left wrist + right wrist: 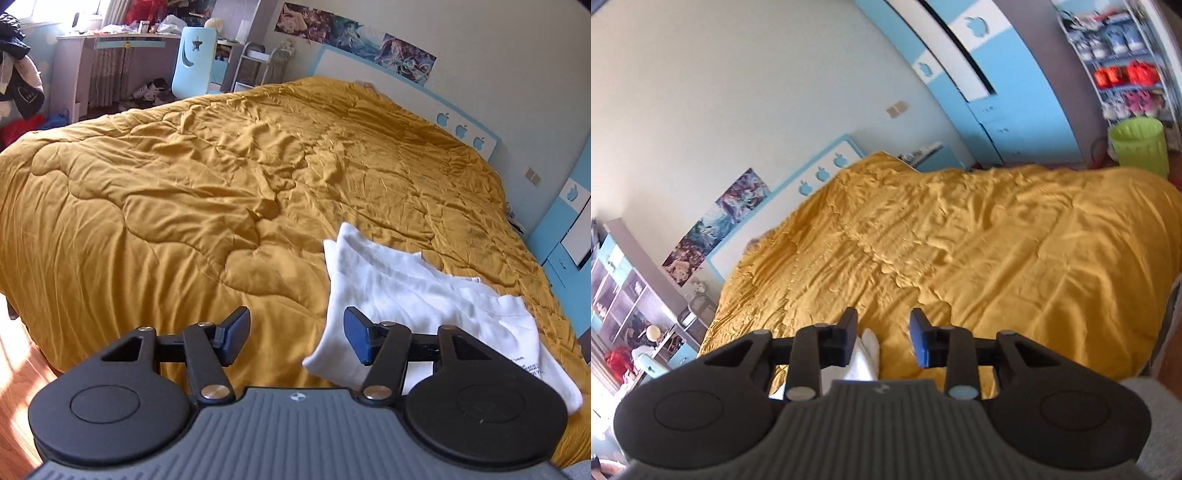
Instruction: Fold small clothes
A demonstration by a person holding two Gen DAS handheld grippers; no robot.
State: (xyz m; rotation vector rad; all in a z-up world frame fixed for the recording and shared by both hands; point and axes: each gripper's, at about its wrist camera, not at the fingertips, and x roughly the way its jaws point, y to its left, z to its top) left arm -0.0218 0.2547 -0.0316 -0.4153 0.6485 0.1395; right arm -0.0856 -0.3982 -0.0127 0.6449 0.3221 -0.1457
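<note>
The quilt (166, 192) covered the whole bed, wide and rumpled, giving you open room across its middle and out to its left edge above the wooden floor (18, 387). The white garment (406, 295) lay folded on the quilt near the bed's front edge, to the right of your left gripper (295, 338). That gripper pointed downward over bare quilt, its jaws released with nothing between them. Your right gripper (882, 339) was rolled sideways and aimed across the bed; its jaws stood apart, empty, with the garment's corner showing just below them. A blue headboard (461, 125) ran along the wall.
</note>
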